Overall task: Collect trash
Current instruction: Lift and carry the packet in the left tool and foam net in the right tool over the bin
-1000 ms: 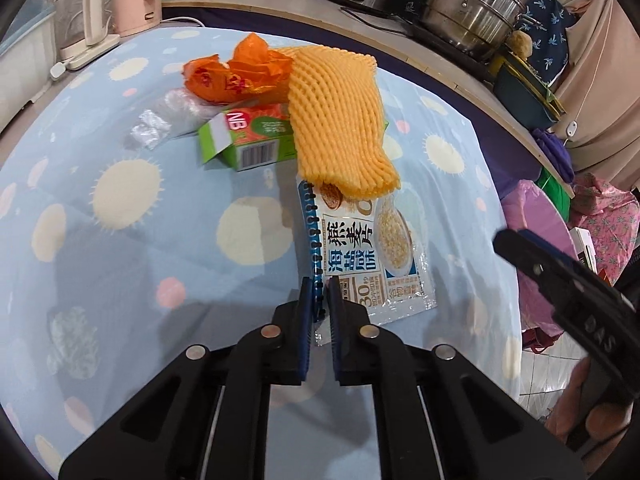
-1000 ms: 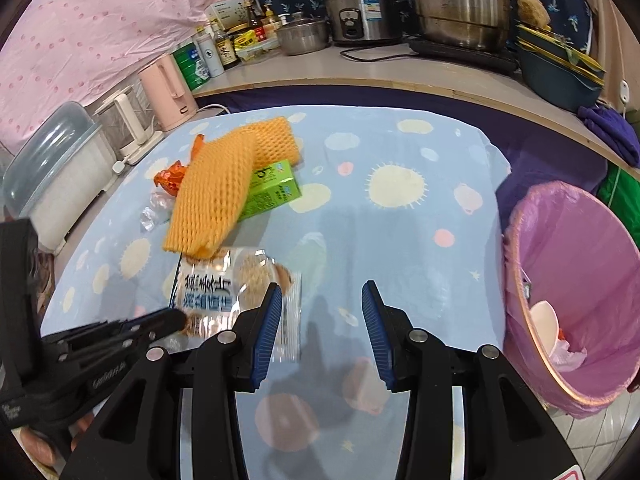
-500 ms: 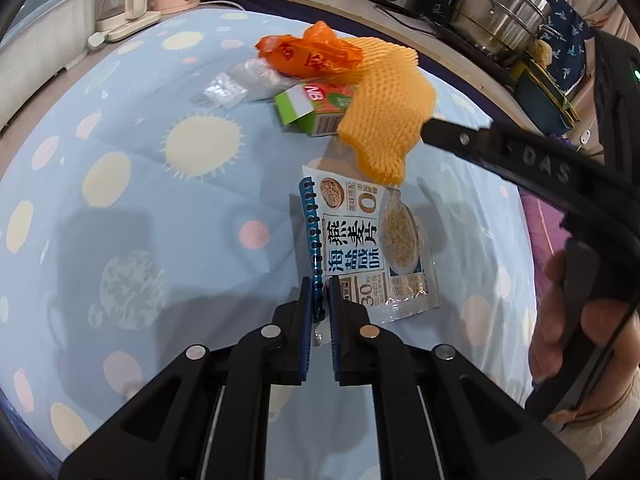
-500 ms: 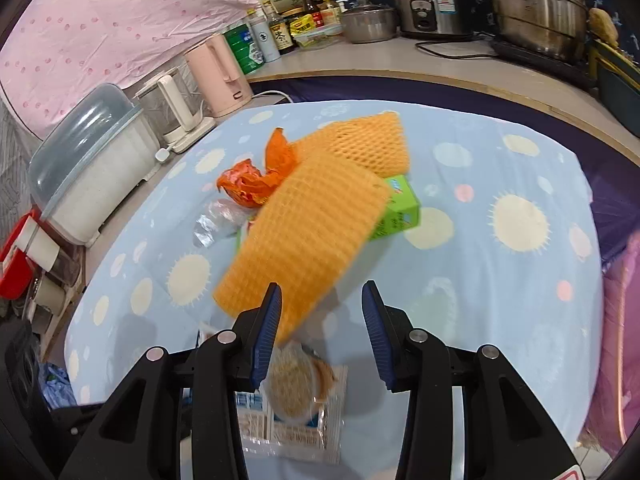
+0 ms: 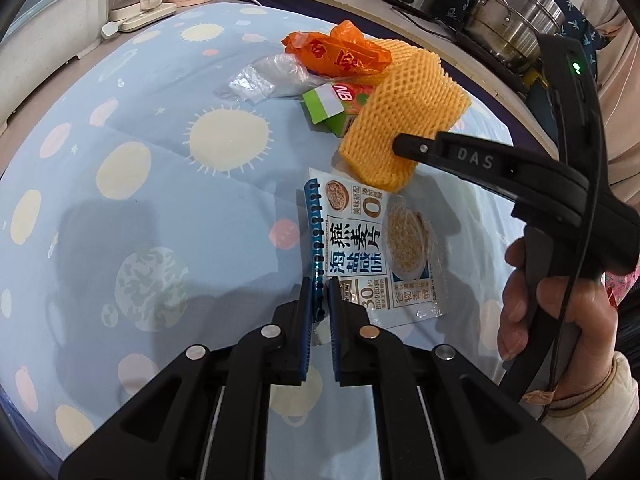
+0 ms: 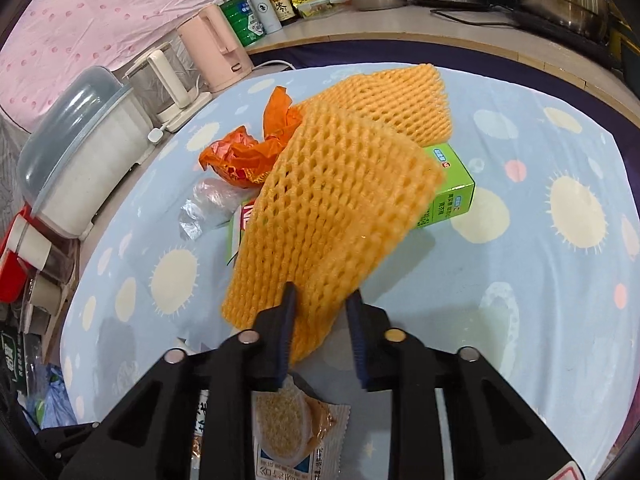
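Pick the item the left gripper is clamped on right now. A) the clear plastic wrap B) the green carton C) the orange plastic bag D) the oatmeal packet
D: in the left wrist view the left gripper has its blue pads pinched on the near corner of the oatmeal packet, while the other three items lie farther up the table.

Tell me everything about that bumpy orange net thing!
The net is a soft-looking foam fruit sleeve, yellow-orange, with a honeycomb of small holes all over. It is a flattened tube, slightly curled. It lies slanted across a green box, its near end over the blue cloth. A second net lies behind it. The right gripper has its jaws around the near end, not yet squeezed shut. That end sits close above the oat packet.
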Demonstrator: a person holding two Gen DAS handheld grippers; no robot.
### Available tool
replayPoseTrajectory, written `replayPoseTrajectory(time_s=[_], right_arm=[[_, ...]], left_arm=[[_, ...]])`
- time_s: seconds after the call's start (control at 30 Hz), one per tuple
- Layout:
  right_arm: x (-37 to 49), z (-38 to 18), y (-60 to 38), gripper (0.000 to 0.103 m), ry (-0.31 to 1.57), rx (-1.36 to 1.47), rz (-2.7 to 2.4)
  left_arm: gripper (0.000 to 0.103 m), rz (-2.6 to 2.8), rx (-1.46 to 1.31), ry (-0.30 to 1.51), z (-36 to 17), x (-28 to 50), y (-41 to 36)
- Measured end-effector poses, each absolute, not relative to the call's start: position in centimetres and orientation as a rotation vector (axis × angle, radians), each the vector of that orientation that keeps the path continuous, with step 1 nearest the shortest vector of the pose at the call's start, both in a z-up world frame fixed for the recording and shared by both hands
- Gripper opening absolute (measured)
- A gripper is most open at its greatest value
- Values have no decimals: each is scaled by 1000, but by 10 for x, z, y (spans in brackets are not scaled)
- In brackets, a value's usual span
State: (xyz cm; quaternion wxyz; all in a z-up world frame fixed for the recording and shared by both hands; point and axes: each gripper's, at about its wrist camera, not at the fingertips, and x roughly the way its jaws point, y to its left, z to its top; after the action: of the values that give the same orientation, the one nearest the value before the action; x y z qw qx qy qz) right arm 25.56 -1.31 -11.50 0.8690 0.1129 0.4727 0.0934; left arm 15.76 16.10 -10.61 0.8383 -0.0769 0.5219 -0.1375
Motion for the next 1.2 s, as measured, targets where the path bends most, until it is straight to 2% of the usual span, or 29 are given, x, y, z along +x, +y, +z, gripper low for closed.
replayPoseTrajectory(time_s=[0.1,0.6,1.2], right_arm=[[244,-104,-19,11,954,241,193],[152,-38,-106,11,803,313,46],[48,-19,-226,11,707,409,-202]], left_arm=[[7,-293,-163,1092,-101,160,162],[7,-385,-126,979,-47,143,125],[7,-589,-62,876,13,122,9]])
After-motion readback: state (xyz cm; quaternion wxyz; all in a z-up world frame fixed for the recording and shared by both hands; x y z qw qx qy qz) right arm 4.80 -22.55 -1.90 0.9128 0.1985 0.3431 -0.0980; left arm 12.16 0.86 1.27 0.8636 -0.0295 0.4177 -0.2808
